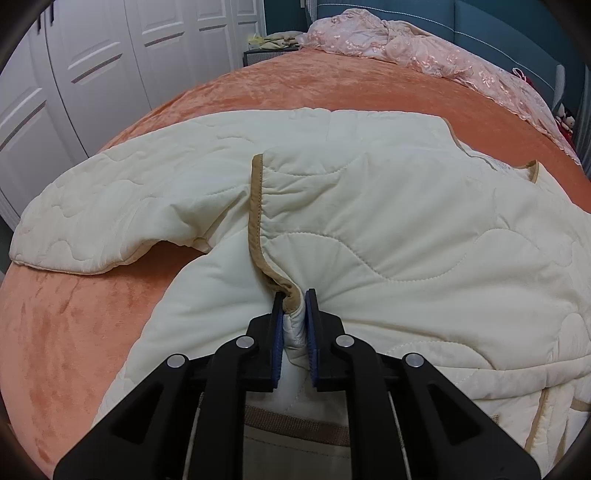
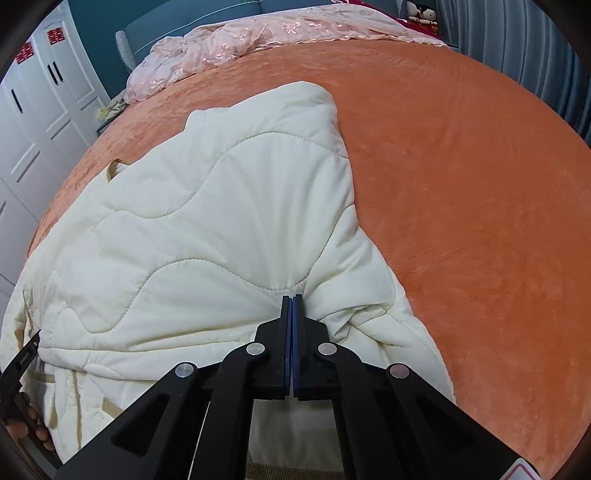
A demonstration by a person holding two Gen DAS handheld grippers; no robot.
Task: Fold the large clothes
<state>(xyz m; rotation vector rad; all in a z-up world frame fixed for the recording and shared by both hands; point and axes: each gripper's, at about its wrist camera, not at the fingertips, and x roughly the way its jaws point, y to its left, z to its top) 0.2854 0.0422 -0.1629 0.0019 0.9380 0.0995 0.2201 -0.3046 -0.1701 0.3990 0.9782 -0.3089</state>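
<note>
A cream quilted jacket (image 1: 369, 221) with tan trim (image 1: 257, 206) lies spread on the orange bed cover (image 1: 74, 332); one sleeve (image 1: 92, 221) stretches out to the left. My left gripper (image 1: 294, 295) is shut on a bunched bit of the jacket's tan-trimmed front edge. In the right wrist view the jacket (image 2: 221, 221) has its side folded over near the gripper. My right gripper (image 2: 292, 297) has its pads pressed together at the jacket's side, and creases fan out from its tips. The left gripper (image 2: 18, 365) and the hand holding it show at the left edge.
A crumpled pink lace quilt (image 1: 406, 48) lies at the head of the bed, against a teal headboard (image 2: 177, 22). White wardrobe doors (image 1: 74, 74) stand to the left. Bare orange bed cover (image 2: 461, 184) stretches right of the jacket.
</note>
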